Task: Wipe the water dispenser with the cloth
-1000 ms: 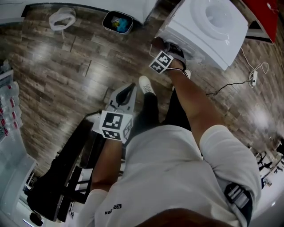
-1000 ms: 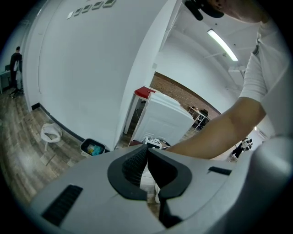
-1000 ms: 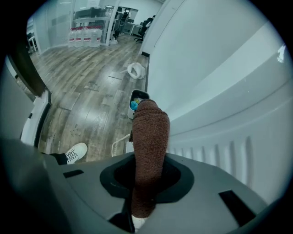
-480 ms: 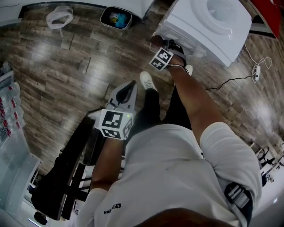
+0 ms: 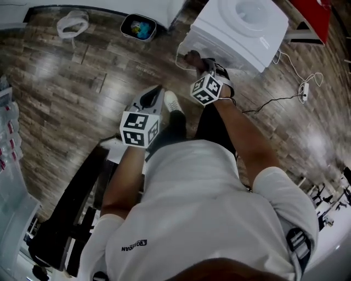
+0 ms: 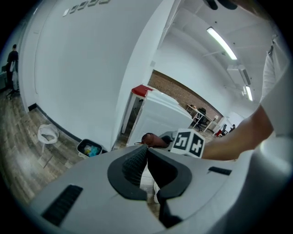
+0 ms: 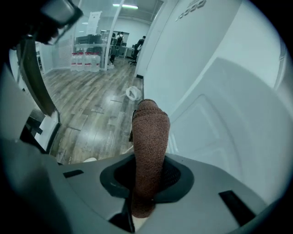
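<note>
1. Two tools show: the right hand-held gripper [image 7: 147, 170] is clenched on a brown cloth [image 7: 150, 130], which stands up out of its jaws.
2. The cloth's tip lies close against the lower side of the white dispenser [image 5: 241, 33]; whether they touch is unclear.
3. The left hand-held gripper [image 6: 146, 153] hangs apart from the dispenser, over the floor [image 5: 82, 82], jaws pressed together on nothing.

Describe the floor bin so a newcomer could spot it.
In the head view, start at the white water dispenser; go left along the wall's foot. The bin sits there on the wood floor, dark with blue contents, unlike the white bag further left.
</note>
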`<control>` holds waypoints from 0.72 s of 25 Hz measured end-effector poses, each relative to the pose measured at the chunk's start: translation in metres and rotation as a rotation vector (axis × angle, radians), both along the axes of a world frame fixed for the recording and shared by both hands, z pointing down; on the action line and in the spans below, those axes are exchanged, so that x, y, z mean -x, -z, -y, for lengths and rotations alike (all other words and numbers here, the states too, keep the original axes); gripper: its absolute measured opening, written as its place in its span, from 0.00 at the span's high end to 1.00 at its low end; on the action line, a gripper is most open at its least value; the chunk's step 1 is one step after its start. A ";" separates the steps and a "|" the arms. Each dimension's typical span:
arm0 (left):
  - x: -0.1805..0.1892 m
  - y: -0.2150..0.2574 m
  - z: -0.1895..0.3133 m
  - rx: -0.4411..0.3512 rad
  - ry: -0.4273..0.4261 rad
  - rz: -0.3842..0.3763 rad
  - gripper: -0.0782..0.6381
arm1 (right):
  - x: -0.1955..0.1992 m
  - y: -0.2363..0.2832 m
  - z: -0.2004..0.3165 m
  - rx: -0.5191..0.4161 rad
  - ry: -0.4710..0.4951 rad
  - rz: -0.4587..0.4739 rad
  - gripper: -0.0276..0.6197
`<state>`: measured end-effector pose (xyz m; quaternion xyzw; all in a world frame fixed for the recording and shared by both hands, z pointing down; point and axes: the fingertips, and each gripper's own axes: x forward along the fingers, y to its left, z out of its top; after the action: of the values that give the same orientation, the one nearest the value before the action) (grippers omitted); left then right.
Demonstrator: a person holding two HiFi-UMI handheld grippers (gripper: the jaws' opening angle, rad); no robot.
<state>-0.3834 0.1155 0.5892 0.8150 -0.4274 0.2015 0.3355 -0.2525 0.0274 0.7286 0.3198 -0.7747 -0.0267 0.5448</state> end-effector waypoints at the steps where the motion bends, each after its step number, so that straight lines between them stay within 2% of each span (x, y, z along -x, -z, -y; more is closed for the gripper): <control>1: -0.003 0.003 0.002 -0.009 -0.011 -0.003 0.89 | -0.007 0.018 -0.005 -0.019 0.000 0.005 0.85; 6: -0.017 0.020 0.010 -0.050 -0.039 -0.034 0.89 | -0.055 0.105 -0.014 -0.150 -0.020 -0.039 0.85; 10: -0.028 0.027 0.017 -0.076 -0.061 -0.047 0.89 | -0.085 0.152 -0.010 -0.250 -0.060 -0.098 0.85; 14: -0.041 0.032 0.017 -0.090 -0.089 -0.064 0.89 | -0.107 0.178 -0.003 -0.295 -0.127 -0.117 0.85; 18: -0.042 0.033 0.017 -0.101 -0.089 -0.064 0.89 | -0.115 0.174 0.000 -0.292 -0.125 -0.147 0.85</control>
<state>-0.3417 0.0981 0.5558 0.8551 -0.3893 0.1686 0.2982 -0.1376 0.0273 0.5546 0.4401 -0.6992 -0.1282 0.5486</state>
